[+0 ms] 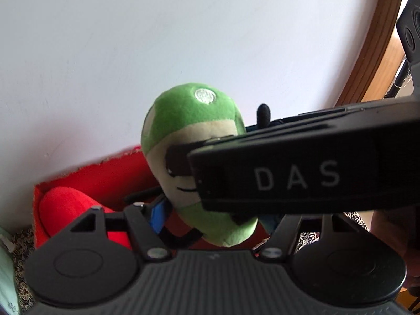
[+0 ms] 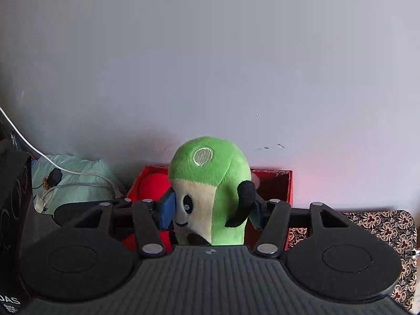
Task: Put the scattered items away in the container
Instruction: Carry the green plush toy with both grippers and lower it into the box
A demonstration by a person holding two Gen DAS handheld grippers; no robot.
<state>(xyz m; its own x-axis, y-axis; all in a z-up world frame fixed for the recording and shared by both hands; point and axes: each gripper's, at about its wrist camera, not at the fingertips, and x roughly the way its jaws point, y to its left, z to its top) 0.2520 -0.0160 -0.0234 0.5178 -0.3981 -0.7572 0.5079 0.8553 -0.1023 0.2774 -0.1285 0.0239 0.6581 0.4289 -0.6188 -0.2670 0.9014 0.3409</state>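
Black jaw linkages fill the foreground of the right wrist view, and the right gripper (image 2: 210,211) has its jaws pinching the green plush toy (image 2: 210,183), blue pad on the face side, the far pad against its black arm. Behind and below the toy sits the red container (image 2: 278,183), set against the pale wall, with a red plush (image 2: 153,186) already lying inside at its left. So the toy hangs upright just above and in front of the open box, long axis vertical, face turned toward the camera and a little left. From the left wrist view the left gripper (image 1: 210,210) is just beside the toy too, but the right gripper's body crosses in front; I cannot tell whether its jaws are spread or closed. The right hand is the one carrying; a short forward-and-down move looks enough.
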